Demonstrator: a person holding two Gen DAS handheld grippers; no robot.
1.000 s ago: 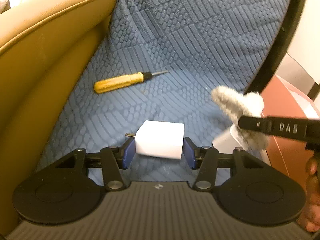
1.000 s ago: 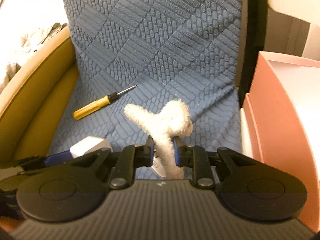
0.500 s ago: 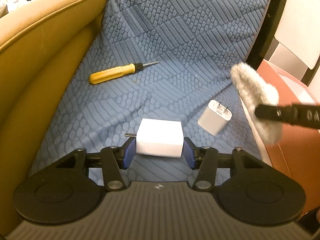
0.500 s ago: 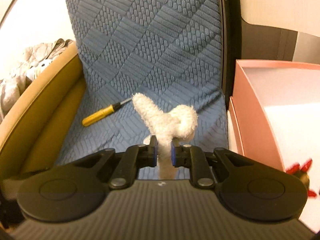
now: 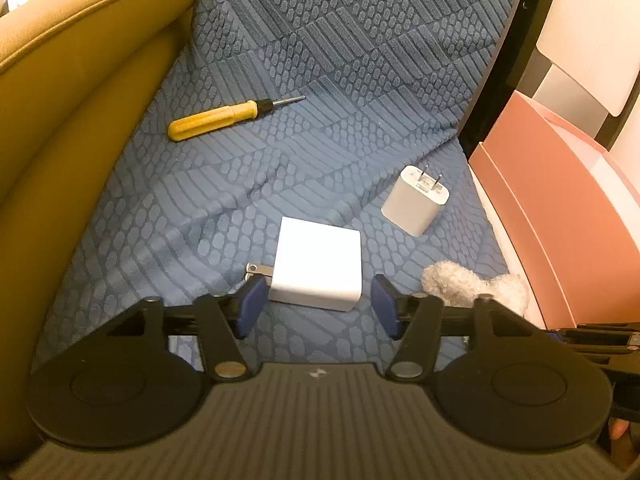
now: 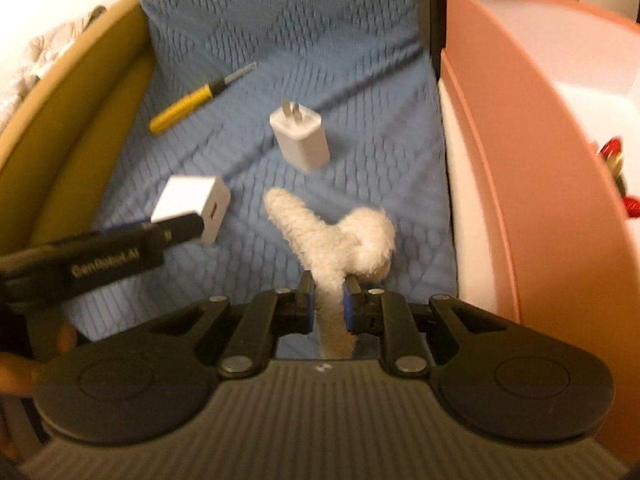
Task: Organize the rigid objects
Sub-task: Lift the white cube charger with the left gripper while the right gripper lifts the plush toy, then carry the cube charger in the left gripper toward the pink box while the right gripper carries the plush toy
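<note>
A white cube charger (image 5: pixel 318 264) lies on the blue quilted seat cover (image 5: pixel 320 80), between the blue pads of my left gripper (image 5: pixel 318 306). Its jaws are opening and a gap shows at the right pad. The cube charger (image 6: pixel 188 200) also shows in the right wrist view, behind a left finger (image 6: pixel 120 256). My right gripper (image 6: pixel 326 304) is shut on a fluffy cream toy (image 6: pixel 320 236), low over the cover beside the pink box. The toy (image 5: pixel 460 286) peeks out right of my left gripper. A second white charger (image 5: pixel 416 200) and a yellow screwdriver (image 5: pixel 224 118) lie farther back.
A tan leather armrest (image 5: pixel 80 80) walls the left side. An open pink box (image 5: pixel 560 208) stands at the right edge of the seat, and red items (image 6: pixel 612 152) lie inside it. The seat back rises behind the screwdriver.
My left jaws have spread off the cube charger, which now rests on the cover. The right gripper carried the fluffy toy down and nearer, from beside the box to just right of my left gripper.
</note>
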